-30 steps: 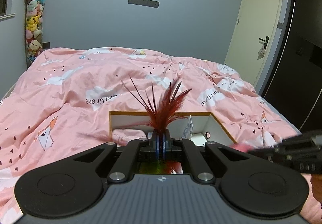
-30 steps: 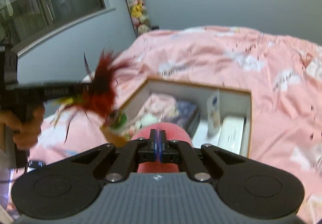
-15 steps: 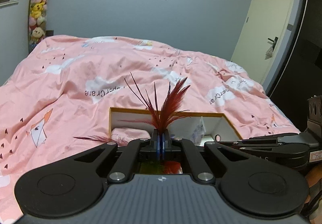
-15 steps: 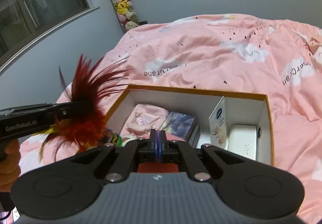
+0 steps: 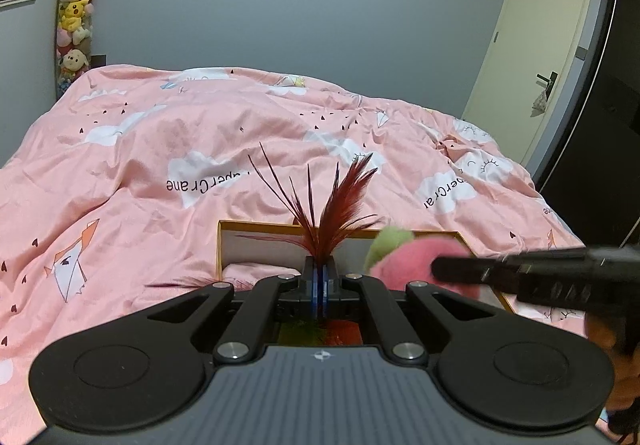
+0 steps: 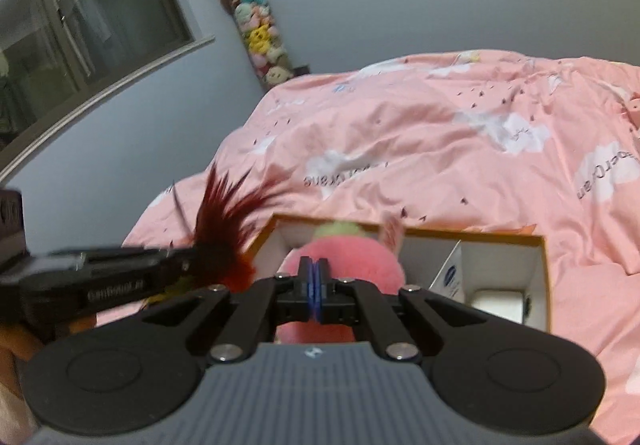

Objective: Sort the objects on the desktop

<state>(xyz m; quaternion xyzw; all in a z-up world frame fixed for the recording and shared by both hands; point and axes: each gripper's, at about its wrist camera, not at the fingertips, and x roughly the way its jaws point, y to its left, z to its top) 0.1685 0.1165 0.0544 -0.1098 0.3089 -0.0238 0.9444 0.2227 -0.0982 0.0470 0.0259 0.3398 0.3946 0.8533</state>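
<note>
My left gripper [image 5: 320, 277] is shut on a dark red feather toy [image 5: 328, 213], whose plumes stick up in front of its tips. It also shows in the right wrist view [image 6: 224, 221], left of the box. My right gripper [image 6: 314, 285] is shut on a pink plush with a green top [image 6: 344, 257], held above the open orange-rimmed box [image 6: 536, 241]. In the left wrist view the plush [image 5: 404, 257] hangs from the right gripper [image 5: 440, 269] over the box [image 5: 248, 241].
The box lies on a bed with a pink quilt [image 5: 200, 149]. Inside it are a white carton [image 6: 452, 277] and a white case [image 6: 496, 299]. A column of plush toys [image 5: 76, 17] stands at the far wall. A door [image 5: 532, 53] is at the right.
The right gripper has lifted the pink plush up out of the box, and it now shows in the left wrist view. The left gripper still holds the feather toy.
</note>
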